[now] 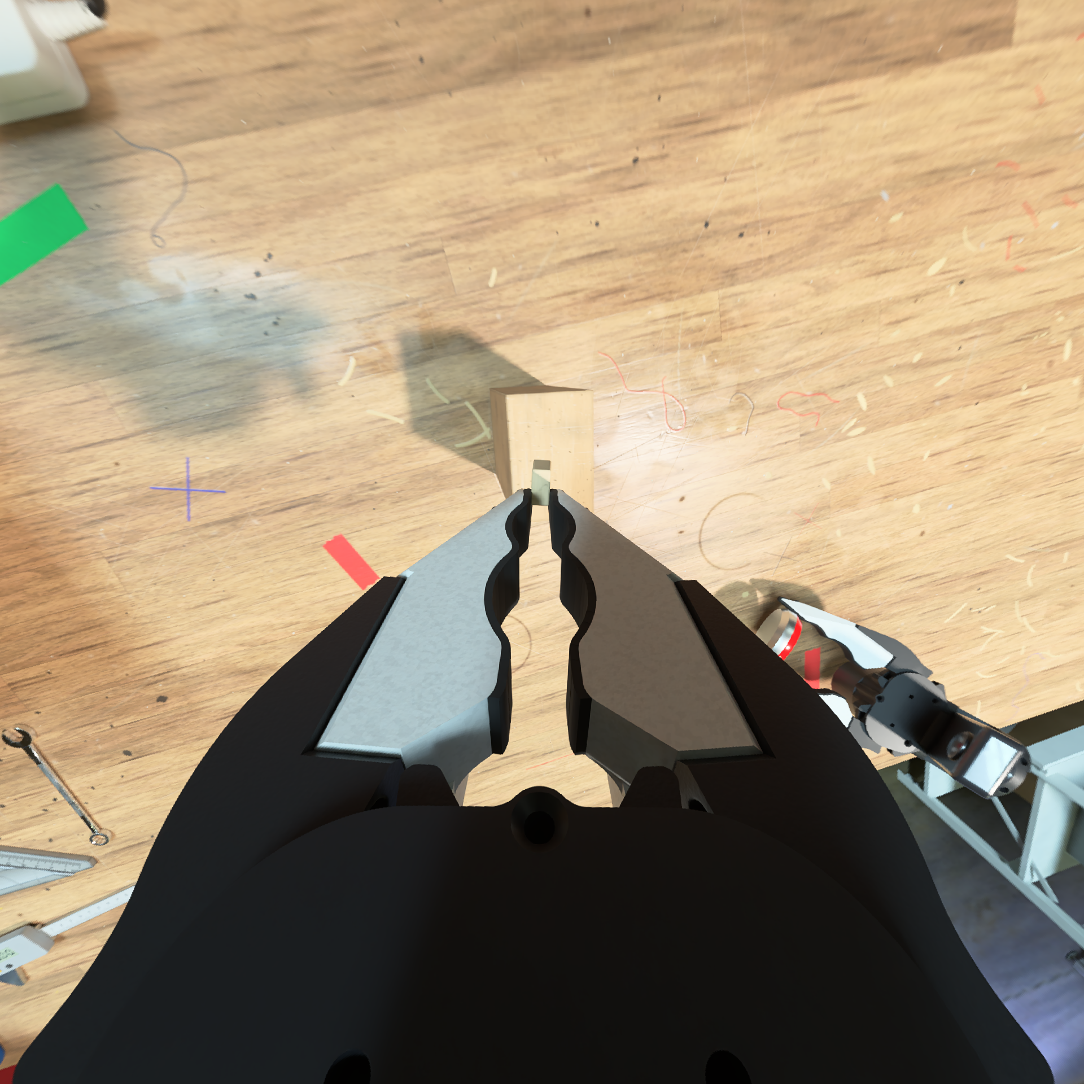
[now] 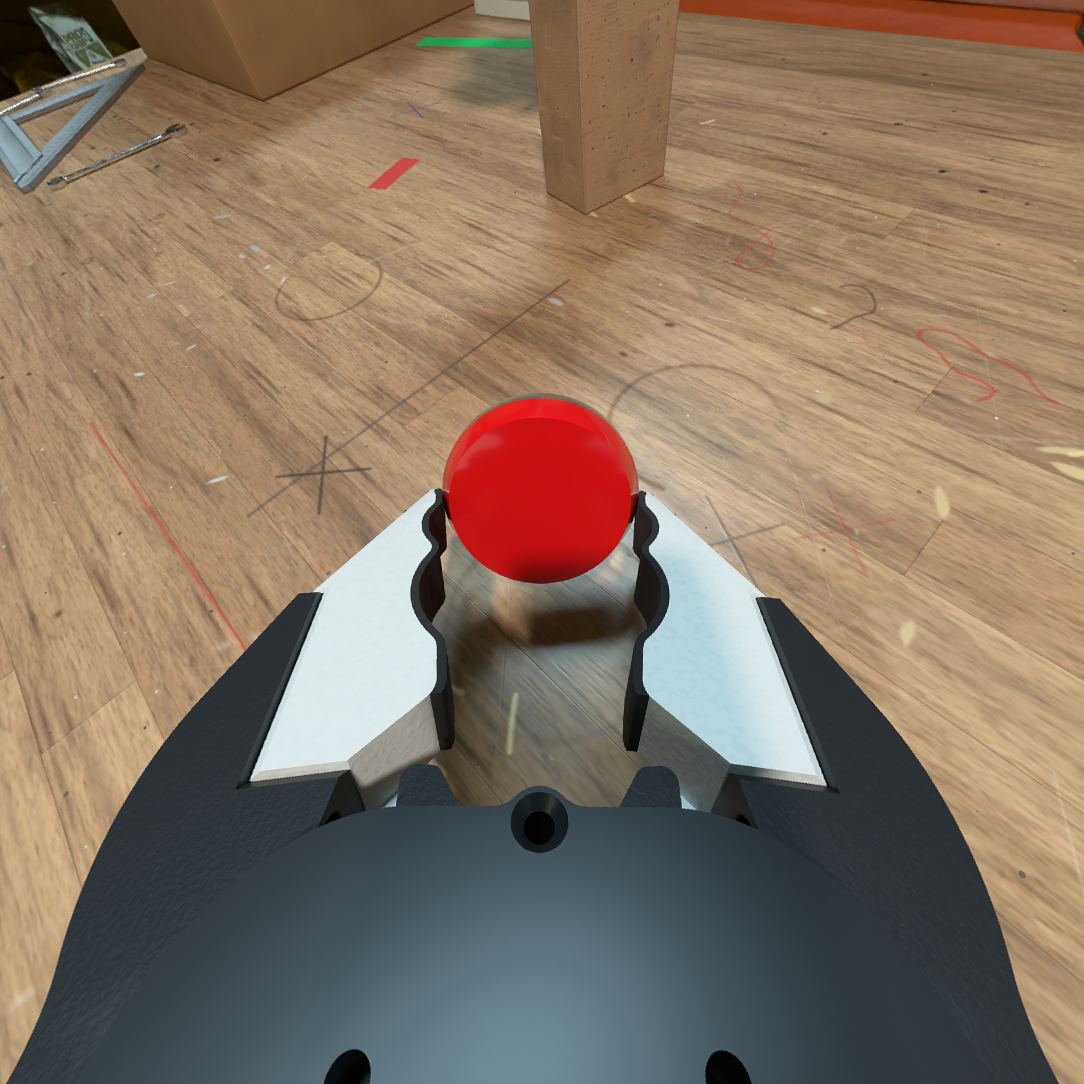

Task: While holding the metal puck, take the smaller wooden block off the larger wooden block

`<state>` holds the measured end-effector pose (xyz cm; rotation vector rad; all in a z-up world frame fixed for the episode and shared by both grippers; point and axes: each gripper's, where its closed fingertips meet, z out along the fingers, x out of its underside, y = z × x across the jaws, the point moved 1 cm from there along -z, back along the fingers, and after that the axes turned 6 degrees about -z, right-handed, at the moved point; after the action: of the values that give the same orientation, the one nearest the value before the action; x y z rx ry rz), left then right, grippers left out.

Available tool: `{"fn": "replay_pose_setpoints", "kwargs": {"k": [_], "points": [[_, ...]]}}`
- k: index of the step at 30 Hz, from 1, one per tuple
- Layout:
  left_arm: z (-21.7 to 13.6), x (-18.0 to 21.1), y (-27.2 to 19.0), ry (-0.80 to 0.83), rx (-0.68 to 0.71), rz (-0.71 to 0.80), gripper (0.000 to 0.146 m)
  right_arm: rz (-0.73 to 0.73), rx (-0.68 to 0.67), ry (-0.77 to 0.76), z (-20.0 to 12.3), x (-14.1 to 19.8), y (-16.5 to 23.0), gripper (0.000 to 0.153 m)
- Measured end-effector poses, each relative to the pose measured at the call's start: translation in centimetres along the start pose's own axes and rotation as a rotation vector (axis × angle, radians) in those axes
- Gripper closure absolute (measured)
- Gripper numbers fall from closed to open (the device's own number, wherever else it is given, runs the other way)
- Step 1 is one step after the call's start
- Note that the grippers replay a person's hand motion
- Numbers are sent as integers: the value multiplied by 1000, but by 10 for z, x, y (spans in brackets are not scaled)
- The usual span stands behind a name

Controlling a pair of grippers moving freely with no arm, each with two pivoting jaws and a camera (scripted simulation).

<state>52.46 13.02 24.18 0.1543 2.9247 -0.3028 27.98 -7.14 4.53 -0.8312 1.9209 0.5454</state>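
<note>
The right gripper (image 2: pixel 539 498) hugs the puck (image 2: pixel 539 490); the left gripper (image 1: pixel 540 498) pinches the small block (image 1: pixel 541 482) on the big block (image 1: pixel 548 431) — next, lift straight up — gently

The left gripper (image 1: pixel 540 498) points down toward twelve o'clock, jaws nearly closed, pinching a small item; the right gripper (image 2: pixel 539 498), at its four o'clock, lies low, jaws spread, clamping something.
</note>
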Motion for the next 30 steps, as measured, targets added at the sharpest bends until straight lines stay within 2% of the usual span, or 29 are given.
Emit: {"fn": "replay_pose_setpoints", "kwargs": {"k": [8,12,15,20,25,30], "points": [[-76,-13,60,-129,35,-103,141,3,-2,7,1,2,0,88],[-86,-6,108,-152,-11,-166,141,-5,-3,14,1,2,2,88],[-64,3,135,-130,-19,-205,141,-8,-3,17,2,3,2,88],[1,19,155,-50,-18,-233,141,-6,-2,23,3,4,1,88],[58,35,149,29,8,-244,141,5,2,24,2,6,-2,88],[92,47,123,69,78,-258,141,9,1,21,0,6,-3,88]]}}
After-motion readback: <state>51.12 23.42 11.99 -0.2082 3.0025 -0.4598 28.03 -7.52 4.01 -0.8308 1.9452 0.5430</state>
